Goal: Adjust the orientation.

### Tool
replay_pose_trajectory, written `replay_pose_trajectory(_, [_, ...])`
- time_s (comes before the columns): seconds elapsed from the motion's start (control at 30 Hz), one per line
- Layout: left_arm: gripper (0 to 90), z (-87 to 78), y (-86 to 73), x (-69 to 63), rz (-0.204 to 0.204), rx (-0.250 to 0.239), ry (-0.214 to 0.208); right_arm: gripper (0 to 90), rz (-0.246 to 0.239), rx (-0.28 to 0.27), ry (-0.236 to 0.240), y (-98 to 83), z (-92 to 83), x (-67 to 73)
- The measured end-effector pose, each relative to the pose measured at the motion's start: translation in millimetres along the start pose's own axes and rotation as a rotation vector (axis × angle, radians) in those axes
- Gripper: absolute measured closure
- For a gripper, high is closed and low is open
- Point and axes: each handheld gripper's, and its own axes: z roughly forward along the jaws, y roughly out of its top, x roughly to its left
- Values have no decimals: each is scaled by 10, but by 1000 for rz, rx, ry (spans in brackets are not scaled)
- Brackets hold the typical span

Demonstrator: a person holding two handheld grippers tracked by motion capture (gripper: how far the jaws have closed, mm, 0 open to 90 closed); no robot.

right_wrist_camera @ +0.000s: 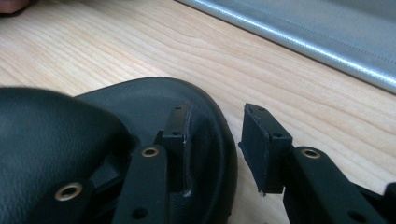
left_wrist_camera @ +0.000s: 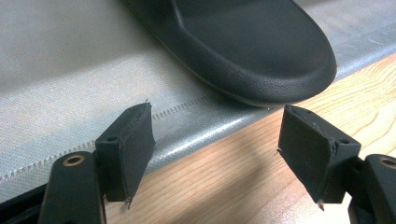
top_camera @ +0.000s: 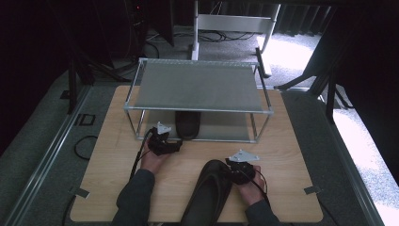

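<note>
A black slipper (top_camera: 207, 190) lies on the wooden desk (top_camera: 291, 155) near the person's edge, toe toward the rack, and the right gripper (top_camera: 234, 169) sits at its toe on the right side. In the right gripper view the slipper's rim (right_wrist_camera: 219, 140) stands between the two fingers: the left finger (right_wrist_camera: 177, 140) rests inside the shoe against the rim, while the right finger (right_wrist_camera: 264, 144) stands outside with a gap of bare desk showing, so the fingers are partly closed around the rim without yet pinching it.

A second black slipper (top_camera: 187, 123) sits on the grey lower shelf (top_camera: 226, 127) of the metal rack (top_camera: 197, 84) at the far side of the desk. The left gripper (top_camera: 176, 145) hovers just in front of that shelf, its fingers (left_wrist_camera: 128, 149) spread wide and empty, with the slipper's rounded end (left_wrist_camera: 261, 60) just beyond them, apart from both pads
</note>
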Motion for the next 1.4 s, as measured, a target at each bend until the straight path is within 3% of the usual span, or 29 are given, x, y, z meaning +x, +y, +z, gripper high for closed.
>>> replay_pose_trajectory(0.33, [274, -1, 0, 2, -1, 0, -1, 645, -17, -2, -57, 91, 91, -132])
replay_pose_trajectory(0.67, [273, -1, 0, 3, -1, 0, -2, 644, 2, 1, -82, 178, 181, -311])
replay_pose_trajectory(0.83, [274, -1, 0, 5, -2, 0, -2, 634, 42, -5, -79, 207, 228, -440])
replay_pose_trajectory(1.13, [273, -1, -1, 4, -2, -1, -2, 619, 66, -5, -105, 252, 266, -538])
replay_pose_trajectory(1.3, [273, -2, -1, 5, -3, -1, -3, 589, 61, -7, -112, 272, 219, -500])
replay_pose_trajectory(1.4, [273, -1, -1, 6, -3, -1, -3, 566, 56, -24, -88, 288, 113, -462])
